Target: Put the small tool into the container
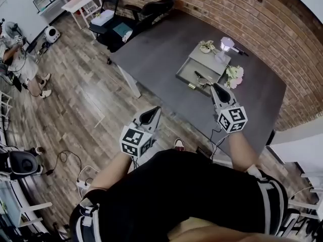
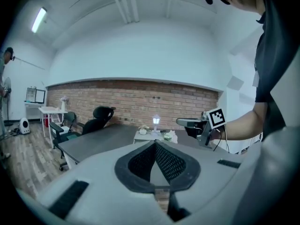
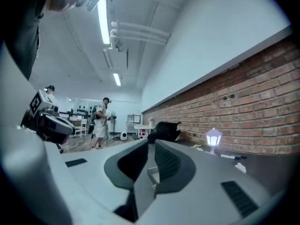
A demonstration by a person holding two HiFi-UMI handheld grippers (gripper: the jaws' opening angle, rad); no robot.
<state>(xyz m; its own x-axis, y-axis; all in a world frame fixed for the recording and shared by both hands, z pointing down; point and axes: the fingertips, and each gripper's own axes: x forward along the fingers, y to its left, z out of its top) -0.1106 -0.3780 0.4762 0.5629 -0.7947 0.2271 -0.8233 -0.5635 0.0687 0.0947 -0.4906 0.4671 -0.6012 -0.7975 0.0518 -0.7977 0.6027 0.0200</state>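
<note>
A grey tray-like container (image 1: 185,74) sits on the dark table (image 1: 151,54), and a small dark tool (image 1: 202,76) lies in its near part. My right gripper (image 1: 213,86) hovers at the container's near right corner, just short of the tool. In the right gripper view its jaws (image 3: 151,143) stand a narrow slit apart with nothing between them. My left gripper (image 1: 156,110) hangs lower left, off the table's edge over the floor. Its jaws (image 2: 155,143) meet at the tips and hold nothing. The container (image 2: 140,136) is small and far in the left gripper view.
A small lit lamp (image 1: 226,44), a white ornament (image 1: 206,46) and pale flowers (image 1: 234,75) crowd the container's far and right sides. A pen (image 1: 239,50) lies behind it. Office chairs (image 1: 151,9) stand at the table's far end, by the brick wall. A person (image 1: 20,54) stands far left.
</note>
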